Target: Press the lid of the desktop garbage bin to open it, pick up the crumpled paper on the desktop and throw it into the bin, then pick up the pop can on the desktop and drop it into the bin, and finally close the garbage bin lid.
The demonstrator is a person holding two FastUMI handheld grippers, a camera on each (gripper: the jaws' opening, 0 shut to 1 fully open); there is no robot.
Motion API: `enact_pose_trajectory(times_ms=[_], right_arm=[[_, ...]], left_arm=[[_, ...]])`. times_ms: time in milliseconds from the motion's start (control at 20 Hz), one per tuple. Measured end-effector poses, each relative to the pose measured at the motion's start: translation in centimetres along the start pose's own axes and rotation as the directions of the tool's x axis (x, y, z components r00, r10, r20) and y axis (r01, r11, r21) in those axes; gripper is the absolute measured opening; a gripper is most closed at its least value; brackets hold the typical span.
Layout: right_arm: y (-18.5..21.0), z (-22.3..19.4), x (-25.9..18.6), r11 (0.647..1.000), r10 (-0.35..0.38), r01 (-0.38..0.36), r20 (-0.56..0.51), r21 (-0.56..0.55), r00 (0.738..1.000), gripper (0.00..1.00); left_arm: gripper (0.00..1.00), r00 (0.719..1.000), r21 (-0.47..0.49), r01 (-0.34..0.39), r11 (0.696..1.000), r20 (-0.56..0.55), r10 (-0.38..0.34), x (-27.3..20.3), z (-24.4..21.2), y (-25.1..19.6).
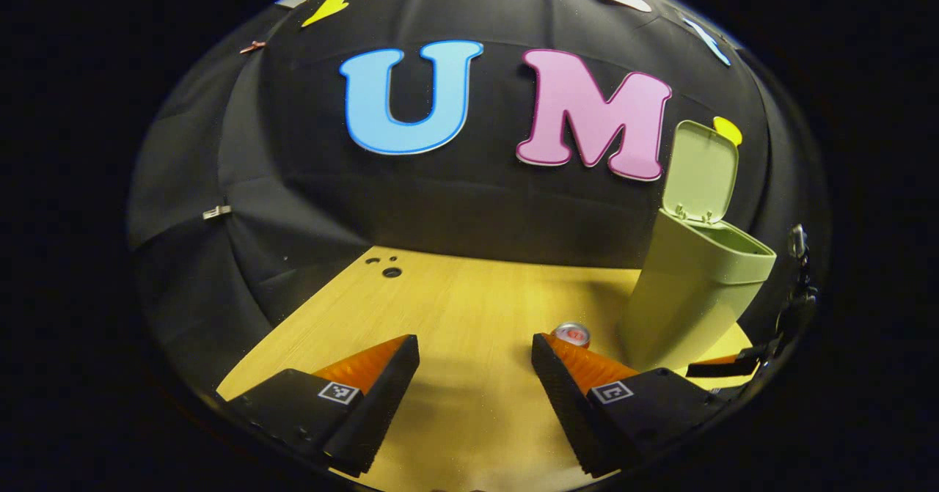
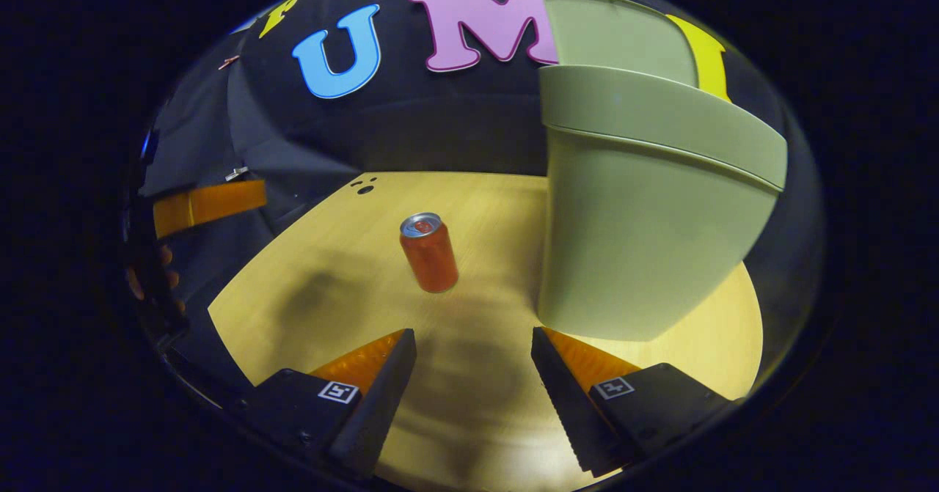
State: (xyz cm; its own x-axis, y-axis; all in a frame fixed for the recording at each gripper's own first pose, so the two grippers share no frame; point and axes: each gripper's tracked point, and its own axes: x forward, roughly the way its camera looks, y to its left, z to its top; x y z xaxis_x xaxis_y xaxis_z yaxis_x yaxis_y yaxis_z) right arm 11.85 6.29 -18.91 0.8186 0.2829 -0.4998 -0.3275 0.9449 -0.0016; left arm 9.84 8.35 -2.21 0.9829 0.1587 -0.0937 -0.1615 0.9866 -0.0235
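Both our grippers, left (image 1: 475, 360) and right (image 2: 473, 356), jaws released, above bench (image 2: 330, 272). Pop can (image 2: 429, 254) upright (untouched) beside garbage bin (image 2: 631, 243), lid (image 1: 700, 173) up.

Black wedge-shaped fingers (image 1: 381, 397) with ribbed inner faces; small square black-and-white markers (image 2: 338, 391) on top

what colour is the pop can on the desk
The pop can is red with a silver top, standing upright; the right gripper view shows it best.
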Motion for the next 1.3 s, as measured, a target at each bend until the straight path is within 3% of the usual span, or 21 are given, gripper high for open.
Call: enact_pose_trajectory(times_ms=[350, 750, 1000, 1300], right_arm=[[3.7, 2.7, 6.3, 0.998, 0.023, -0.023, -0.003, -0.055, 1.000, 0.99], [4.1, 2.6, 12.9, 0.996, -0.002, -0.002, -0.047, -0.084, 0.999, 0.99], [3.5, 2.5, 16.0, 0.997, -0.008, 0.003, -0.065, -0.082, 0.998, 0.99], [3.1, 3.5, 18.7, 0.997, -0.016, 0.011, -0.061, -0.080, 0.998, 1.00]], left_arm=[[0.99, 0.991, -0.040, -0.103, 0.994, -0.085, 0.099, -2.7, -4.1, 5.7], [0.99, 0.965, -0.054, -0.229, 0.972, -0.147, 0.219, -5.2, -5.5, 10.3], [0.99, 0.952, -0.089, -0.269, 0.959, -0.175, 0.251, -5.0, -6.2, 10.6], [1.00, 0.956, -0.068, -0.249, 0.966, -0.177, 0.234, -4.2, -6.1, 8.6]])
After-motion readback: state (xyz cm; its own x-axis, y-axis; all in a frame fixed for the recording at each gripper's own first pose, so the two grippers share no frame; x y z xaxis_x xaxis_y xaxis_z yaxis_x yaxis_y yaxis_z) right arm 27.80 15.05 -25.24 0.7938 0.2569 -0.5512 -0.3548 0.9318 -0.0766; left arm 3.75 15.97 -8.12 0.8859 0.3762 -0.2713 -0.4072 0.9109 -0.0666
